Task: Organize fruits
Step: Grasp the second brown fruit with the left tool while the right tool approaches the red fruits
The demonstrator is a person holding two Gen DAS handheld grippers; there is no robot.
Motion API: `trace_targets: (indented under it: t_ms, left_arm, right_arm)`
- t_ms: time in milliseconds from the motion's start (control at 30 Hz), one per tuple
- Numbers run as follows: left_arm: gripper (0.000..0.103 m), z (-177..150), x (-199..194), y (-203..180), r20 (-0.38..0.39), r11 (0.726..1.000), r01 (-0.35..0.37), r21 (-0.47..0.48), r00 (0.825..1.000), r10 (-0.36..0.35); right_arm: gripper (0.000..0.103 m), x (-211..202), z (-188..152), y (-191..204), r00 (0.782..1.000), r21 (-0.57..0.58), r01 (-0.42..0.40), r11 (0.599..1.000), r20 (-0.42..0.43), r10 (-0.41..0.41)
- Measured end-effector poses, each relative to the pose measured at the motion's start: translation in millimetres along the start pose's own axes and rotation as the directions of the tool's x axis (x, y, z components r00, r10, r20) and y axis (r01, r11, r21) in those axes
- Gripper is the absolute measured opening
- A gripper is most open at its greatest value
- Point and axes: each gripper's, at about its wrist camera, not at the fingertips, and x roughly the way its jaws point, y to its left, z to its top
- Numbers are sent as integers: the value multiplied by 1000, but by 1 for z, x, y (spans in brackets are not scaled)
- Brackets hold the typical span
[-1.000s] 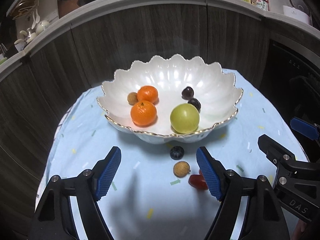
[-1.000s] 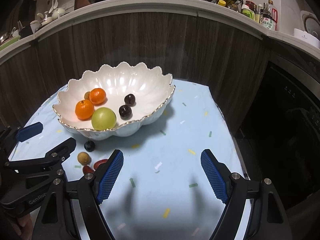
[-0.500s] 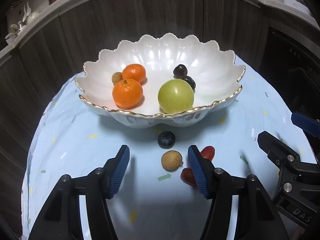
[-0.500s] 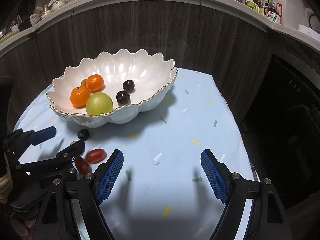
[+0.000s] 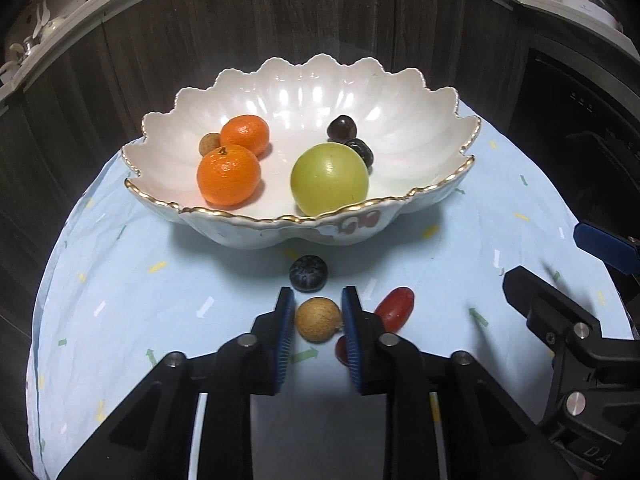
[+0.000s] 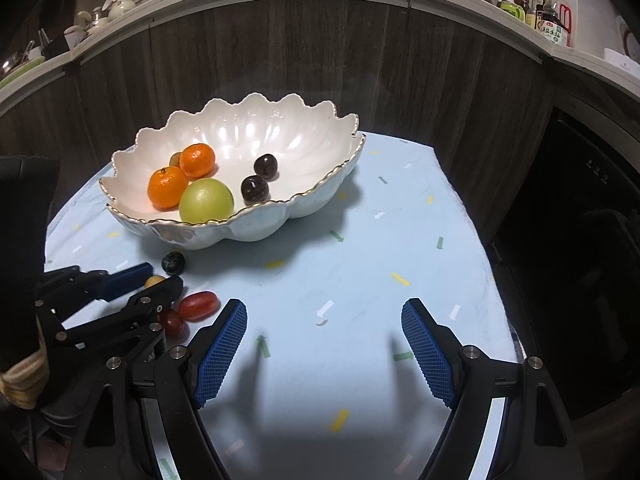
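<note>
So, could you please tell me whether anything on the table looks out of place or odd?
Four small fruits lie on the cloth outside the bowl: a blueberry, two red grape tomatoes and a longan, which the left gripper is gripping. Nothing looks spilled or damaged.

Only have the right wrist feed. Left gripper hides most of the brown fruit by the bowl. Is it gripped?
Observer: Yes. In the left wrist view the left gripper has just been closing, and its pads now press both sides of the longan.
Operator: Blueberry caught too?
Observer: No. The blueberry sits just past the fingertips, outside the pads.
</note>
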Motion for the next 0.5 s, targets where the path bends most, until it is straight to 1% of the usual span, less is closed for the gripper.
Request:
trace_targets:
  t_ms: [167,333,500]
  left_arm:
    - [24,0,-3,1,1,1000,7,-5,1000,-7]
    - [24,-1,-13,6,19,1000,-11,-8,1000,11]
    - [24,-5,-26,19,28,999,-38,-17,999,38]
  right_arm:
    - [81,-1,0,-1,1000,0,6,1000,5,-6]
    - [81,-3,2,0,1000,16,-15,1000,8,15]
    - [81,-9,2,10,999,2,-34,999,21,34]
